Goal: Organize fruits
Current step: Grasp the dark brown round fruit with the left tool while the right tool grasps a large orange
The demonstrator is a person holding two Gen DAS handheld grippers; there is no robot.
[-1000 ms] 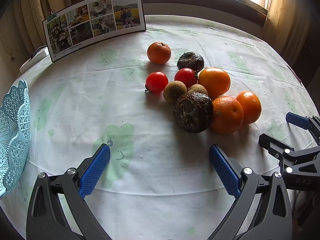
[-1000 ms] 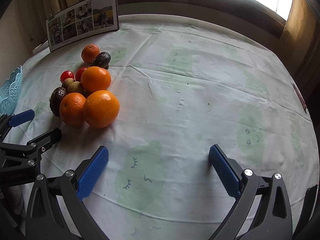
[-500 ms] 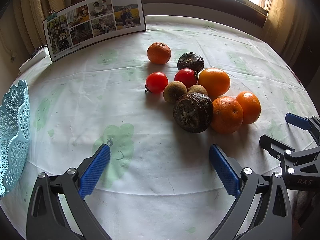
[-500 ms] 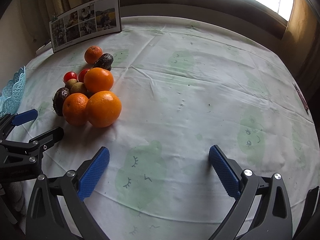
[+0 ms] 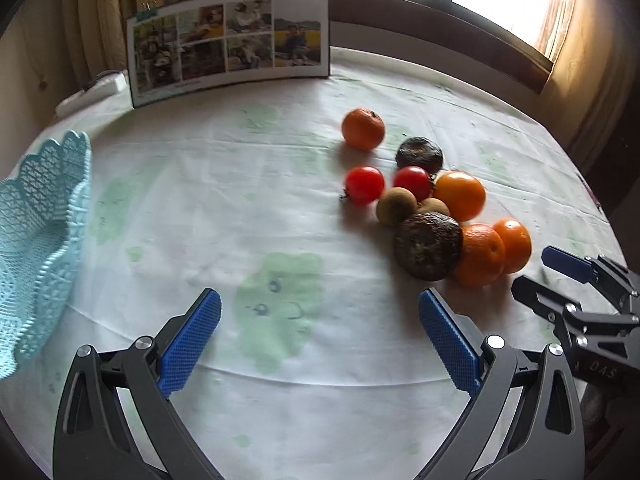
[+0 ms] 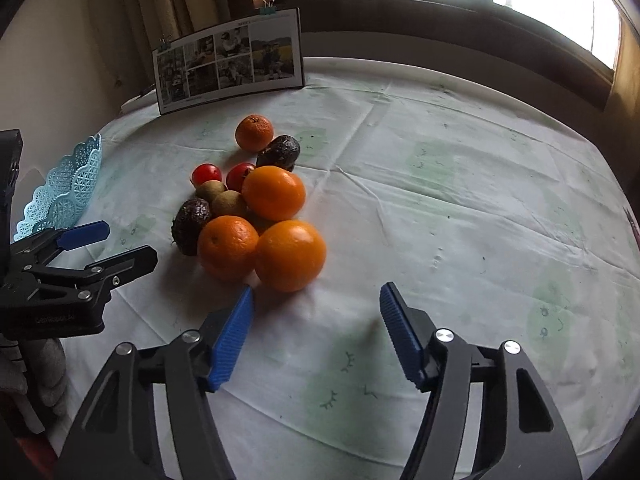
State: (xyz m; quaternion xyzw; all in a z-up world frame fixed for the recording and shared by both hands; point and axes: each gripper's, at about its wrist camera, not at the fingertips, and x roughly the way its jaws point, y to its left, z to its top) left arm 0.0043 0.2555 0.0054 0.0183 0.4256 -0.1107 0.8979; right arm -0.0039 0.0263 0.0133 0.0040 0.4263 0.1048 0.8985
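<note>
the right gripper (image 6: pixel 316 316) had its fingers spread, just short of the nearest orange (image 6: pixel 290 255) at its 12 o'clock on the bench (image 6: pixel 460 208); centring both fingers around it before closing seemed wise. left gripper (image 5: pixel 320 336) also spread, empty.

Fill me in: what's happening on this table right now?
A person holds a two-finger gripper in each hand over a round table with a pile of fruit: oranges, tomatoes, kiwis and dark wrinkled fruits. The right gripper is open, its left finger close to the nearest orange but gripping nothing. The left gripper is open over bare cloth. The blue lattice basket at the left edge shows no fruit in its visible part, so sorting has not visibly started.
</note>
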